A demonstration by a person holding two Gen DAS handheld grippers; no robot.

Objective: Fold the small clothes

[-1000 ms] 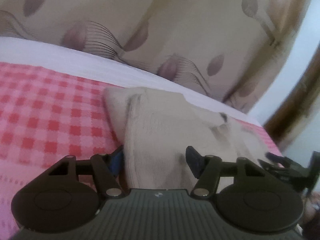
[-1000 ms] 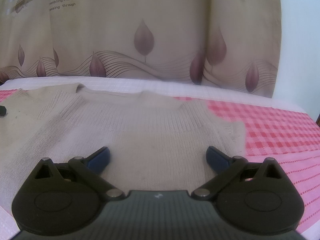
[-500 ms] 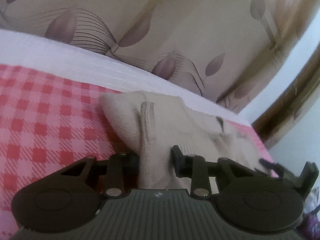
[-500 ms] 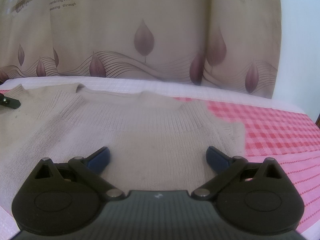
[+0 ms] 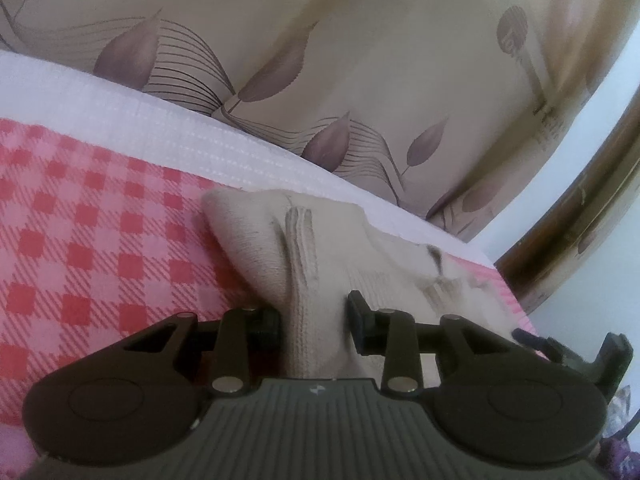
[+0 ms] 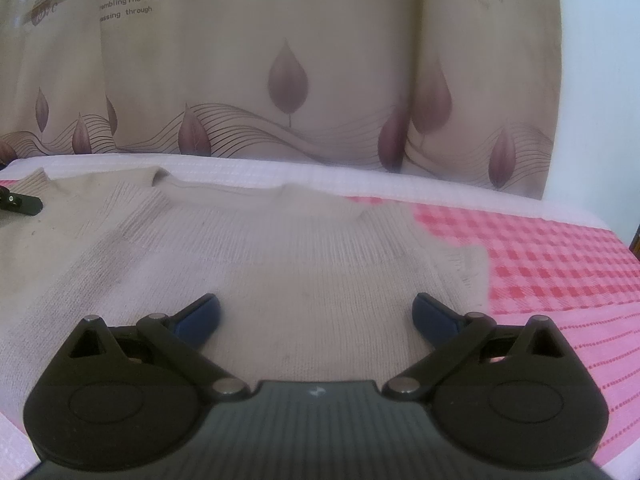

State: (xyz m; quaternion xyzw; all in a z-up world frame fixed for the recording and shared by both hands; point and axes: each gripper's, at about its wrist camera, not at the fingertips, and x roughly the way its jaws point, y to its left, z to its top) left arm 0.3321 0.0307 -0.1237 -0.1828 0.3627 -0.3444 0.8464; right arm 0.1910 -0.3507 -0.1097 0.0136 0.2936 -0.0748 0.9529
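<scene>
Left wrist view showed one beige knit sweater [image 5: 320, 248] lying on the red-and-white checked cloth [image 5: 88, 240], with a bunched fold of it rising between your left gripper [image 5: 313, 322] fingers. Those fingers had drawn in narrow and pinched that fold from both sides. At the far right edge of the same view your right gripper [image 5: 572, 350] sat over the sweater's other side. From the right wrist, the sweater [image 6: 280, 256] spread flat under and ahead of your right gripper [image 6: 316, 312], whose two blue-tipped fingers [image 6: 200, 314] stood wide apart with nothing between them. One white sheet strip [image 6: 360, 176] ran behind the cloth, and one leaf-printed curtain [image 6: 288, 80] hung beyond it.
</scene>
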